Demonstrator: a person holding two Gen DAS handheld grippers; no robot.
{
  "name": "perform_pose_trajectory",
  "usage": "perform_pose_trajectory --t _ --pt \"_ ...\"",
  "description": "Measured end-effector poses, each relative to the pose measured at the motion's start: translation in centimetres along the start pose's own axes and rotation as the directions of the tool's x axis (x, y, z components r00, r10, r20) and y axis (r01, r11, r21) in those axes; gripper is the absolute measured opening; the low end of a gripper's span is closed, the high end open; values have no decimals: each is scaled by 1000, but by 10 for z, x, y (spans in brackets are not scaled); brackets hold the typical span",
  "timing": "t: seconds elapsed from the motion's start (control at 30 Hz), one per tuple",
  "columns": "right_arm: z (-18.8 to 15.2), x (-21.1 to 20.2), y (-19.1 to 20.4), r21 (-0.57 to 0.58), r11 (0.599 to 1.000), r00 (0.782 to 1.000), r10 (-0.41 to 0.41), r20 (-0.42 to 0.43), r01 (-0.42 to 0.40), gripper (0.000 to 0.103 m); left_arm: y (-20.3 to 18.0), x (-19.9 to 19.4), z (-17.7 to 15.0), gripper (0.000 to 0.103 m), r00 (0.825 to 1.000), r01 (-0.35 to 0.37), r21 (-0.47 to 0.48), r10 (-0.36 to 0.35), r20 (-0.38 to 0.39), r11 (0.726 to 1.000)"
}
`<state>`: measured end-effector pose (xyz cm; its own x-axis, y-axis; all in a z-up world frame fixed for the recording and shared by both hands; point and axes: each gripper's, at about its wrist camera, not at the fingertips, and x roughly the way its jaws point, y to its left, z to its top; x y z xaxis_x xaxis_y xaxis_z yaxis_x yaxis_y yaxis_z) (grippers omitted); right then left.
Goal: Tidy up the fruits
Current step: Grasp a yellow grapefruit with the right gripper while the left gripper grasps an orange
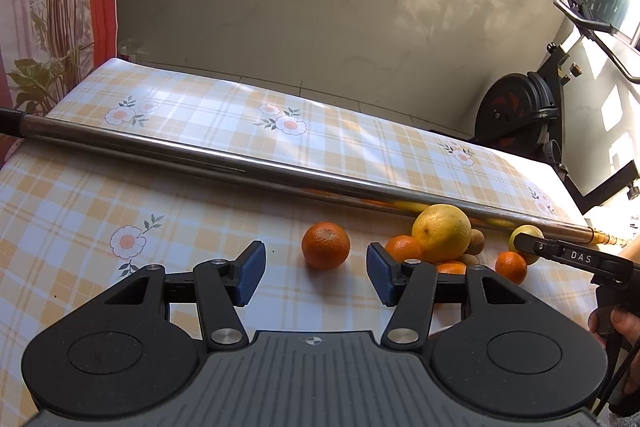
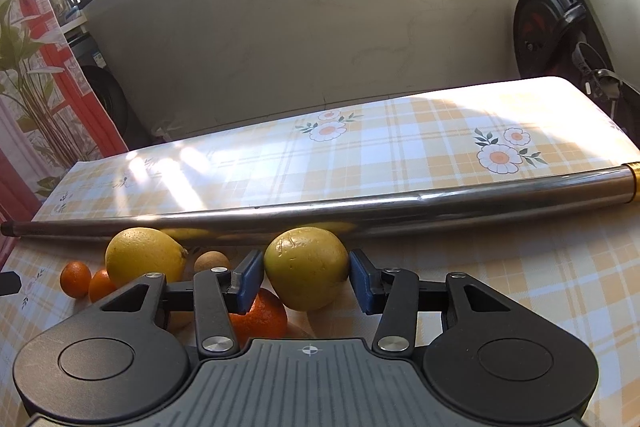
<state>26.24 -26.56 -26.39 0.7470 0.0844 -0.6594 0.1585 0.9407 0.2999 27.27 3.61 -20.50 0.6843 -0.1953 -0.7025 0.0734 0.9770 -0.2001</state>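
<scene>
In the left wrist view my left gripper [image 1: 316,273] is open and empty, just in front of a lone tangerine [image 1: 325,245]. To its right lies a fruit pile: a big yellow citrus [image 1: 441,233], small tangerines [image 1: 404,248] [image 1: 511,267] and a brown round fruit [image 1: 476,242]. In the right wrist view my right gripper [image 2: 306,279] has its blue pads on both sides of a yellow-green fruit [image 2: 306,267], touching or nearly so. A tangerine [image 2: 260,317] lies under the left finger. A yellow citrus [image 2: 144,255], a brown fruit [image 2: 211,261] and two small tangerines [image 2: 75,279] lie left.
A long steel pole [image 1: 240,163] lies across the checked flowered tablecloth [image 1: 200,115], right behind the fruits; it also shows in the right wrist view [image 2: 400,207]. An exercise bike [image 1: 520,111] stands beyond the table's right end. A wall runs behind the table.
</scene>
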Motion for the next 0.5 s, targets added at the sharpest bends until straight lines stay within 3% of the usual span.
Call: perform_pose_trajectory --t 0.23,0.5 --pt "-10 -29 -3 38 999 999 26 34 -27 43 -2 -5 2 58 1000 -3 8 3 9 1000" --pt "-30 -64 22 -76 997 998 37 51 -33 43 -4 -8 1 58 1000 -5 20 4 9 1000"
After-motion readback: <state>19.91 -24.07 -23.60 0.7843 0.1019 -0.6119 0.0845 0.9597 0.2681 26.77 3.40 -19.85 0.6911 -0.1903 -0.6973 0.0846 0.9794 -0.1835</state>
